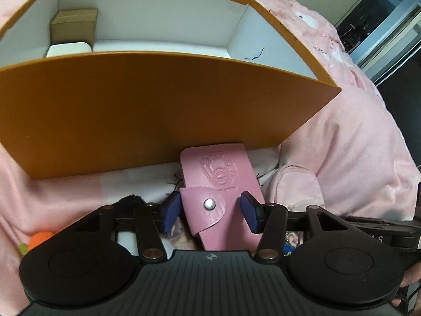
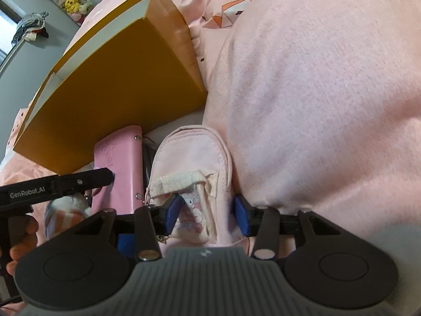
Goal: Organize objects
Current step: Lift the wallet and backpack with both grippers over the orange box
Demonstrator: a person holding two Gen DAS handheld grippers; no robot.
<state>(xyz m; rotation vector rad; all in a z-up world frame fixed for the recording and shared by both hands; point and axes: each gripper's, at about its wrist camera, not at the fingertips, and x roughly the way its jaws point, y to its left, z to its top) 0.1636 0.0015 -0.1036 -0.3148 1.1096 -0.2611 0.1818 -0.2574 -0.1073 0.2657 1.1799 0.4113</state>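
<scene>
A pink leather case [image 1: 218,173] with a snap flap lies on the bed against the front wall of the orange box [image 1: 158,100]. My left gripper [image 1: 210,212] is open over it, blue pads on either side of the flap. Beside the case [image 2: 118,158] lies a small pale pink pouch [image 2: 194,152] with a cartoon pocket. My right gripper [image 2: 208,210] straddles its near end, open, pads not squeezing it. One black finger [image 2: 79,181] of the left gripper reaches to the case. Inside the box stand a brown carton [image 1: 75,26] and a white item [image 1: 68,50].
Pink bedding [image 2: 315,105] bulges high to the right of the pouch. An orange toy [image 1: 39,239] and a black fuzzy thing [image 1: 131,200] lie at the left. A striped plush [image 2: 65,210] sits by a person's hand [image 2: 21,234]. The box's right half shows only white floor.
</scene>
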